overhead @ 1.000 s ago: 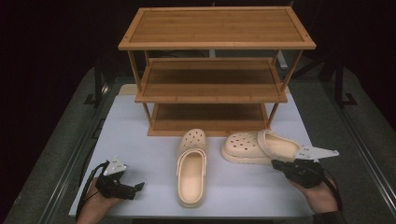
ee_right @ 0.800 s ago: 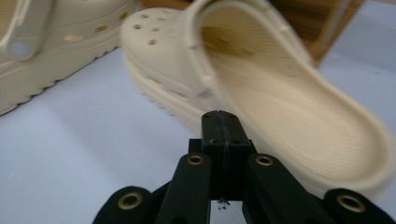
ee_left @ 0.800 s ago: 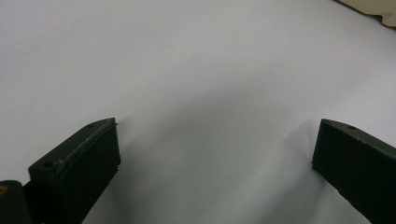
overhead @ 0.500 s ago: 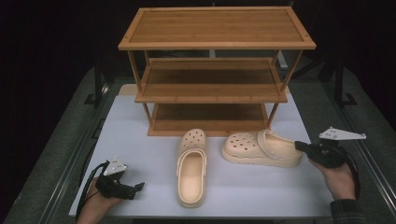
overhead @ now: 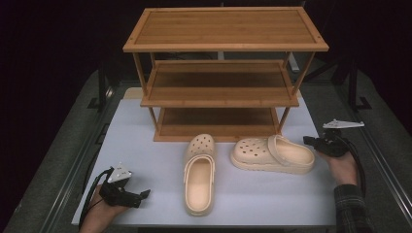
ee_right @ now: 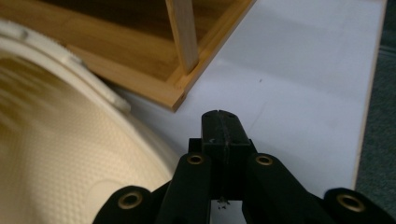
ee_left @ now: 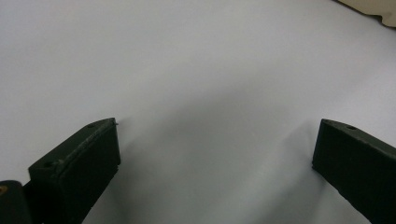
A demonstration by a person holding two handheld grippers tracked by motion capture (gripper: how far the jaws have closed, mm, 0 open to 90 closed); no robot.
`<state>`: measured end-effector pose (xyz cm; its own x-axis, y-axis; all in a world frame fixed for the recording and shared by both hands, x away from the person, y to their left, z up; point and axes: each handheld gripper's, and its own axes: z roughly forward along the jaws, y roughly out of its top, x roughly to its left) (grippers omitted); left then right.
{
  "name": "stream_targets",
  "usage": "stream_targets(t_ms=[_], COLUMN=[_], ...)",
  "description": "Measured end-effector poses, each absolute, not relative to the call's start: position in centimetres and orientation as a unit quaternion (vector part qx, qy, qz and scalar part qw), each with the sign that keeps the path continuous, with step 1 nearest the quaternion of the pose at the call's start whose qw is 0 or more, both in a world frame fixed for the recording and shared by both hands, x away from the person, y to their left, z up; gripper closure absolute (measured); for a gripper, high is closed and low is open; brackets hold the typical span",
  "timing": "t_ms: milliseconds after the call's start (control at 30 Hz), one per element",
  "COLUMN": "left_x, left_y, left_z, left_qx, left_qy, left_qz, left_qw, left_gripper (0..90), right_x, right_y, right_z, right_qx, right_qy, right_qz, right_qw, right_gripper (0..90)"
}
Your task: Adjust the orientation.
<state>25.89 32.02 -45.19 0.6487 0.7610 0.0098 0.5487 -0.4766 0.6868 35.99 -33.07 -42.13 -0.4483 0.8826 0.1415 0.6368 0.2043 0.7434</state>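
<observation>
- Hovering just beside the heel of the right clog (overhead: 273, 155), the right gripper (overhead: 311, 141) has its jaws pressed together with nothing between them; in the right gripper view the clog (ee_right: 70, 154) sits at the left of the closed tips (ee_right: 219, 122).
- With the jaws together, a push at the heel could slide the clog across the smooth counter (overhead: 141, 145) into the left clog (overhead: 199, 175) or against the rack's foot.
- If the jaws open late, one tip could ride over the heel strap and knock the clog askew instead of straddling its wall.
- The wooden shoe rack (overhead: 221, 82) stands close behind; lifting the clog steeply could catch its toe on the lowest shelf's edge.
- The right clog lies sole-down on the counter in front of the rack, long axis running across the counter, toe towards the left clog, heel towards the right gripper.
- The left clog lies beside it, long axis running front to back, toe towards the rack.
- The left gripper (overhead: 144, 194) rests low at the counter's near left corner, well apart from both clogs, jaws spread wide over bare counter (ee_left: 201, 93) and empty.
</observation>
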Motion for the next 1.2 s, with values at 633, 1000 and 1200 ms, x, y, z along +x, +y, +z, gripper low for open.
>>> stream_targets(t_ms=[633,1000,1200], left_x=[25.9,25.9,25.9], left_y=[32.0,32.0,32.0], left_z=[-45.2,-45.2,-45.2], left_qx=[0.844,0.844,0.844], left_qy=[0.388,0.388,0.388], left_qz=[0.16,0.159,0.159], left_qw=[0.334,0.334,0.334], left_gripper=[0.3,0.3,0.3], right_x=[33.6,31.8,30.9], right_y=[-33.7,-33.3,-32.9], right_z=[-42.6,-42.6,-42.5], right_qx=[0.474,0.457,0.444], right_qy=[0.778,0.785,0.792], right_qz=[0.395,0.406,0.407], right_qw=[0.118,0.105,0.098], right_gripper=[90.0,90.0,90.0])
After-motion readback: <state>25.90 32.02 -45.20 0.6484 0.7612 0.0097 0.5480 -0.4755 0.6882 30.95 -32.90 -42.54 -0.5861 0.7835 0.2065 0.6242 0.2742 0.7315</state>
